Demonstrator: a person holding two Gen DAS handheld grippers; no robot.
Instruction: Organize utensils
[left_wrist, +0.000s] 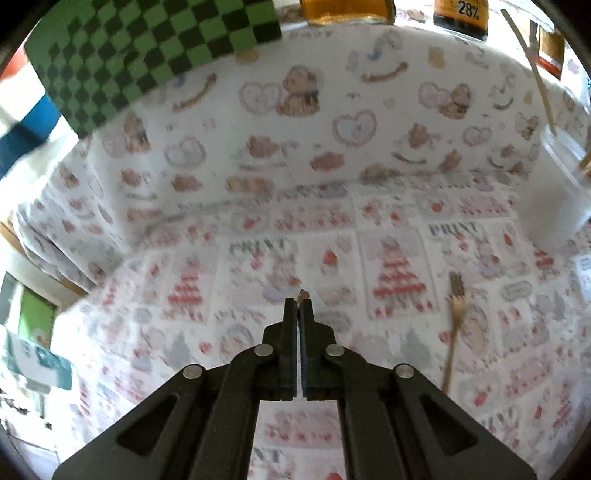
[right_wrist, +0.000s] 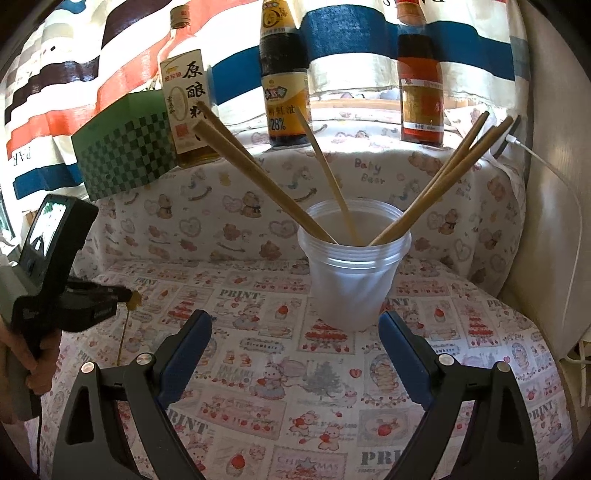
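Note:
My left gripper (left_wrist: 298, 302) is shut, and a small gold end of a thin utensil (left_wrist: 304, 294) pokes out between its fingertips. In the right wrist view that left gripper (right_wrist: 125, 295) is at the left, above the cloth. The gold utensil (right_wrist: 134, 298) shows at its tip, with a thin stem running down from it. A gold fork (left_wrist: 455, 317) lies on the printed cloth to the right of the left gripper. A clear plastic cup (right_wrist: 354, 280) holds several wooden chopsticks (right_wrist: 258, 177). My right gripper (right_wrist: 294, 317) stands open just in front of the cup, with nothing between its fingers.
A green checked box (right_wrist: 125, 162) and three sauce bottles (right_wrist: 284, 92) line the raised ledge at the back. A white cable (right_wrist: 554, 177) runs down the right side. A person's hand (right_wrist: 33, 354) grips the left tool. The cup (left_wrist: 554, 192) appears at the right edge of the left wrist view.

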